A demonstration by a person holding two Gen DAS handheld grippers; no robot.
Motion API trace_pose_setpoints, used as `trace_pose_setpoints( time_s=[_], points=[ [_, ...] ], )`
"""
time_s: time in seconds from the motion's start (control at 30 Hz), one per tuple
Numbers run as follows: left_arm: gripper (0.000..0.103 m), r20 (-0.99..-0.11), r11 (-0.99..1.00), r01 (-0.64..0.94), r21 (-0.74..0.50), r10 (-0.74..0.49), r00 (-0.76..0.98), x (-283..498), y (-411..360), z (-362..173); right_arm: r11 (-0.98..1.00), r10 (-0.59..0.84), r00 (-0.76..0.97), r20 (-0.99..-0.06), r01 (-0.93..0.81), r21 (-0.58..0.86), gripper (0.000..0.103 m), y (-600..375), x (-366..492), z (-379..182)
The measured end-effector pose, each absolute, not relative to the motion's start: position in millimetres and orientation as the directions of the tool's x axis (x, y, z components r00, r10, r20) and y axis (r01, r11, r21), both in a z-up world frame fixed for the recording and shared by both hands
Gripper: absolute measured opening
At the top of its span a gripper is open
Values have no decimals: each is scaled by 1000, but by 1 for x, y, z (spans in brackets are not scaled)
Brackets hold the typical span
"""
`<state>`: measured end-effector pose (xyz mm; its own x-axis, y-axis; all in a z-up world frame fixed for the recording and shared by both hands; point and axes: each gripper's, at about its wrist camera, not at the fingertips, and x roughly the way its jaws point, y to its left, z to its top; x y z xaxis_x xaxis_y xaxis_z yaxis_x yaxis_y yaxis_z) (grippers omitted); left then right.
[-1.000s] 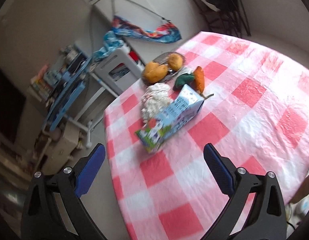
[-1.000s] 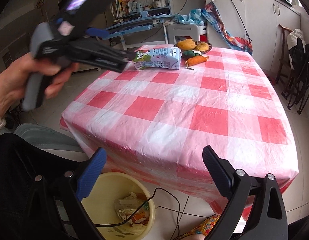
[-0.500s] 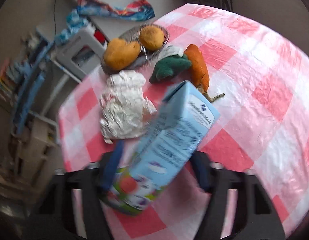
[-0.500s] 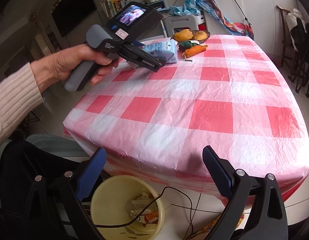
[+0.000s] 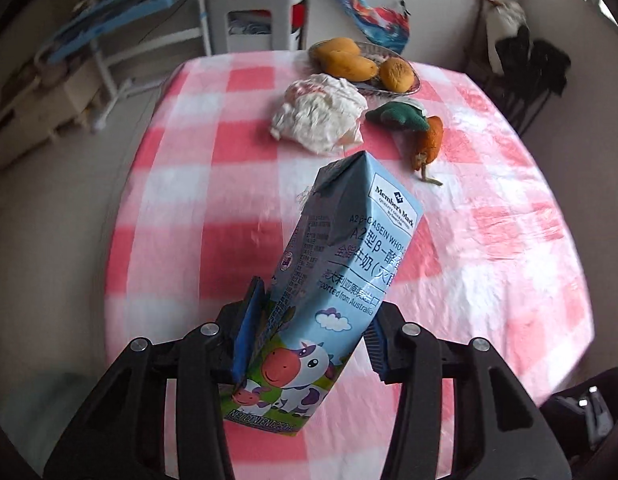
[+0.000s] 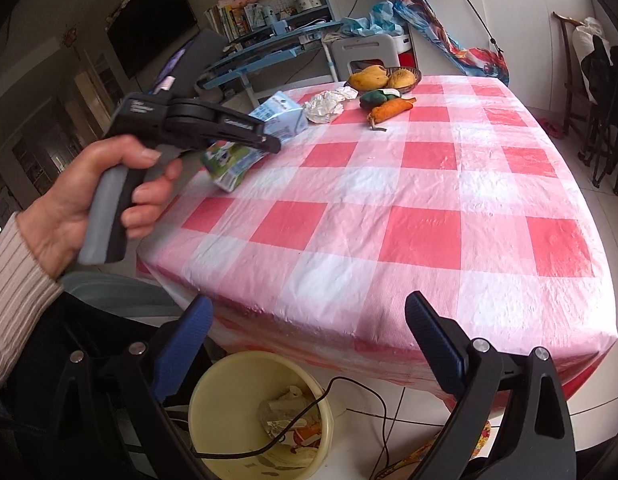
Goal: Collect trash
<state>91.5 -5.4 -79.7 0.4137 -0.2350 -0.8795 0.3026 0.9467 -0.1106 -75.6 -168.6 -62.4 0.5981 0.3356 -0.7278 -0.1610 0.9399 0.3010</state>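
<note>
Milk carton (image 5: 341,292) now sits pinched in the closing left gripper (image 5: 309,340), lifted off the tabletop (image 5: 489,240); crumpled paper (image 5: 319,118) remains at twelve o'clock; right gripper (image 6: 309,344) stays spread.

Light level: soft daylight, moderately bright in both views
Source: window glare at upper right corner of left wrist view
Glare: pale sheen on the plastic cloth of the bench (image 6: 421,200)
Shadows: faint, diffuse; dark room at far left of right wrist view
Blur: left wrist view smeared along its left side and the cloth edge; milk carton (image 5: 341,276) print sharp
Distortion: strong fisheye bowing, black vignette at corners
Focus: right wrist view crisp throughout
</note>
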Motion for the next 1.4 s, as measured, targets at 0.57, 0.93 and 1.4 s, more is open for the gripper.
trace_pose_setpoints(
  time_s=[0.57, 0.93, 1.4],
  points=[
    [31, -850, 946, 150, -287, -324, 415, 78, 25, -78, 970, 235, 603, -762, -191, 148, 92, -162, 5, -51],
    [31, -885, 978, 143, -153, -200, 420, 83, 14, -78, 982, 187, 566, -803, -82, 170, 81, -188, 130, -77],
    [32, -886, 968, 183, -170, -232, 401, 87, 4, -83, 987, 144, 547, -825, -24, 157, 49, -200, 186, -94]
  ],
)
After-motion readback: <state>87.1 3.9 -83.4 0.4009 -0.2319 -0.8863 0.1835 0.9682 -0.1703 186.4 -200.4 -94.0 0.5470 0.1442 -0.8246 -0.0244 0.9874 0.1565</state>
